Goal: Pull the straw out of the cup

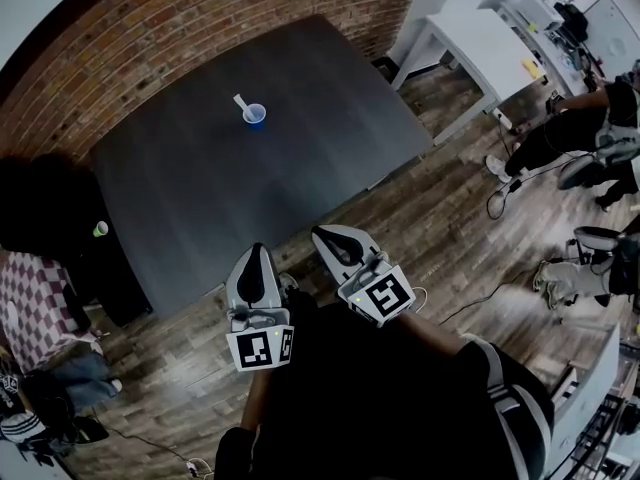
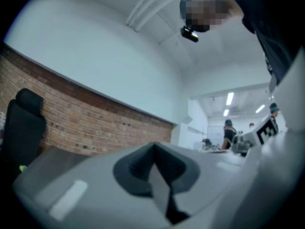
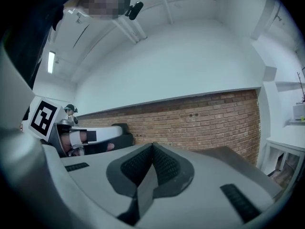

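Observation:
A small blue cup (image 1: 255, 116) stands near the far middle of the dark table (image 1: 200, 198), with a white straw (image 1: 241, 104) leaning out of it to the upper left. Both grippers are held close to my body, off the table's near edge and far from the cup. My left gripper (image 1: 257, 253) is shut with nothing in it, and its jaws meet in the left gripper view (image 2: 153, 149). My right gripper (image 1: 328, 236) is likewise shut and empty, jaws together in the right gripper view (image 3: 152, 149). Neither gripper view shows the cup.
A brick wall (image 1: 200, 38) runs behind the table. A black chair (image 1: 40, 208) and a small green thing (image 1: 100, 229) sit at the table's left end. A white desk (image 1: 480, 48) stands at the right, with people (image 1: 590, 128) beyond and cables on the wooden floor (image 1: 440, 238).

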Motion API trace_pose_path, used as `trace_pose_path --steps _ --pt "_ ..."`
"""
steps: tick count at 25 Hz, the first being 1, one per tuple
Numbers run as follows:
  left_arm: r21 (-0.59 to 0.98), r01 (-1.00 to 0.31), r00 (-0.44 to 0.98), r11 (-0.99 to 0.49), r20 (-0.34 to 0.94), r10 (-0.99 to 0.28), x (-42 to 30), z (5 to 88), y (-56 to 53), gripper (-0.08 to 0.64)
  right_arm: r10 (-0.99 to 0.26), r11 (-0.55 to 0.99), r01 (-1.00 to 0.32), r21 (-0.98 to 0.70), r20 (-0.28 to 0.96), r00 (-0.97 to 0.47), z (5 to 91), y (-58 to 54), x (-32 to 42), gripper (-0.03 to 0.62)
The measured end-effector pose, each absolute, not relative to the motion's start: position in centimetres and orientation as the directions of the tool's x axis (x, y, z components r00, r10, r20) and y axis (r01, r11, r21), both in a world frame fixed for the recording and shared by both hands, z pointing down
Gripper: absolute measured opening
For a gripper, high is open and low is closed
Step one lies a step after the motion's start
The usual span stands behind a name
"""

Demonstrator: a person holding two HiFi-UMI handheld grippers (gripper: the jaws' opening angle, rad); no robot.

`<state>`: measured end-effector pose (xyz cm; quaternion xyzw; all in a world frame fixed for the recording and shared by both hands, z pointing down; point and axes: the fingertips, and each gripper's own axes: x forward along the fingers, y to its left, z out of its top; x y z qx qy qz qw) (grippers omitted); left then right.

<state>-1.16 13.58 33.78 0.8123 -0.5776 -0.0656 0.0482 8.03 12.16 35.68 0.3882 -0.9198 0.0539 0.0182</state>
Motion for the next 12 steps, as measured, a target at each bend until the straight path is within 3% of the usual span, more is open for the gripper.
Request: trace_pose_path --steps 12 --pt "0.158 -0.922 0.350 -0.353 -0.048 -0.936 -8.5 34.7 10.0 0.005 -0.757 0.643 -0.763 -0.064 0.097 -0.646 35.9 8.0 1.9 0.005"
